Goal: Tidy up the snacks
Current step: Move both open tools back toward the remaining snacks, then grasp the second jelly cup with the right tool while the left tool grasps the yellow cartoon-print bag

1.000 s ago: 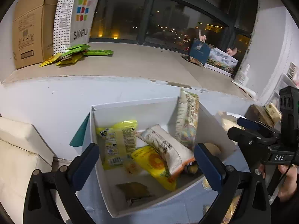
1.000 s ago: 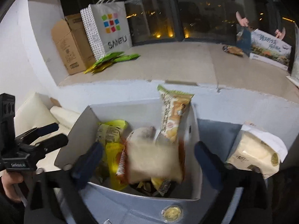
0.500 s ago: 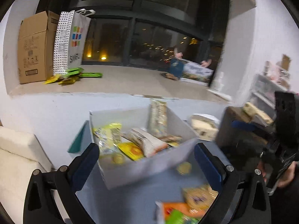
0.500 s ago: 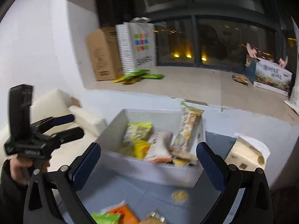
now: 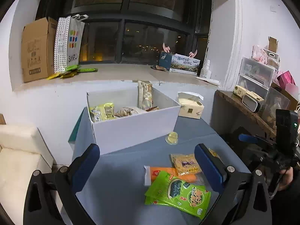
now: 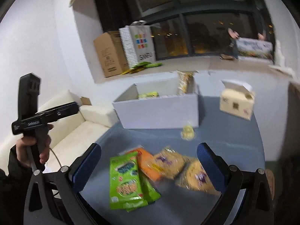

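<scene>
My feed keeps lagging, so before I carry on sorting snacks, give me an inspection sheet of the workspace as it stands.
Surface: blue-grey table, bare toward its left.
Job's things: white open cardboard box already holding several packets; green seaweed packets, orange packet, yellow cracker packets and small round jelly cup lie outside it.
Clutter: cream tissue pack beside the box.
Grippers: left gripper open, empty; right gripper open, empty, above the loose packets.
Cables: thin cable hangs below the left hand.
Surroundings: dark window, brown cardboard carton on the sill, cream sofa, clear drawers.
</scene>
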